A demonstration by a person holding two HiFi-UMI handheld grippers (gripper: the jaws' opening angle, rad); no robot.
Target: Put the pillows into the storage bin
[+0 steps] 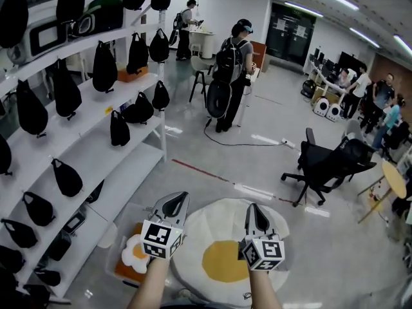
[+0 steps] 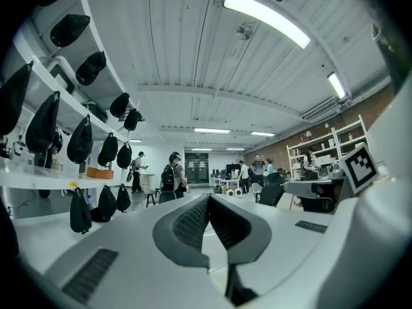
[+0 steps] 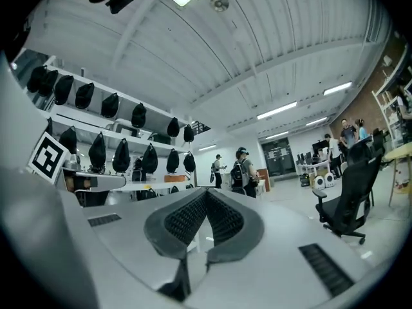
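Note:
A big round fried-egg pillow (image 1: 222, 259), white with a yellow middle, lies on the floor straight below me. Left of it stands a clear storage bin (image 1: 117, 232), and a smaller egg-shaped pillow (image 1: 134, 252) lies in it. My left gripper (image 1: 177, 201) is held up in the air above the bin's right edge, shut, with nothing between its jaws. My right gripper (image 1: 255, 212) hangs above the big pillow, also shut and empty. In the left gripper view the left gripper (image 2: 208, 201) has its ribbed pads closed together. The right gripper view shows the right gripper (image 3: 206, 195) the same way.
White shelves (image 1: 90, 131) with several black bags run along the left. A black office chair (image 1: 328, 163) and a round table (image 1: 394, 177) stand at the right. A person with a backpack (image 1: 230, 76) stands ahead, with others farther off. A cable (image 1: 248, 143) crosses the floor.

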